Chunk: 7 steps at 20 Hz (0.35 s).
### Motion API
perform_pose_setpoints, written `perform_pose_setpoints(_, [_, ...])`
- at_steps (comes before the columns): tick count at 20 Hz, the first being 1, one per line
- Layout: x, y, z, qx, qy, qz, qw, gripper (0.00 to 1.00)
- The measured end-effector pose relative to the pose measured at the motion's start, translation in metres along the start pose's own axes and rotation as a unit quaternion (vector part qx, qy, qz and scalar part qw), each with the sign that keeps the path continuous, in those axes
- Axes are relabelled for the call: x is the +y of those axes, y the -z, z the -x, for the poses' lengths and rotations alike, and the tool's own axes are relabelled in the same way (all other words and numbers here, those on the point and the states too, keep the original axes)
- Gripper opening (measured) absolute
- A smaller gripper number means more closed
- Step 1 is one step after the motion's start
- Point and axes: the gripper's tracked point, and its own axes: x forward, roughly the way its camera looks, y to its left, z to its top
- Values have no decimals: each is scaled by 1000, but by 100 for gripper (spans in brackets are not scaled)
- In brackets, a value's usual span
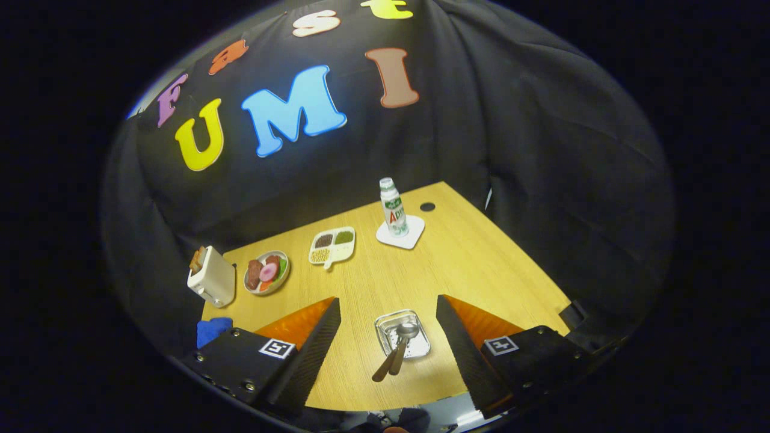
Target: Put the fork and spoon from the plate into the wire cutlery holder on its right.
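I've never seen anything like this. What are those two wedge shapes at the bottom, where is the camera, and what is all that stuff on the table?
The two wedges are the fingers of a hand-held gripper, a two-finger tool that a person carries. The camera rides on it and looks forward along the fingers, with a fisheye lens that bends the picture.

The fingers stand wide apart and hold nothing. Between them, on the wooden table, lies a small shiny plate with a fork and spoon on it, handles sticking out over its edge; I cannot tell which is which.

Farther off stand a white toaster, a bowl of toy food, a divided tray and a bottle on a white coaster. Something blue sits beside the left finger.
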Motion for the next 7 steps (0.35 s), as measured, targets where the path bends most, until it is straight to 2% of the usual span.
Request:
perform_pose_setpoints(3, [11,-52,33,-105,9,26,994,98])
perform_pose_setpoints(7, [36,-113,87,-240,18,79,967,98])
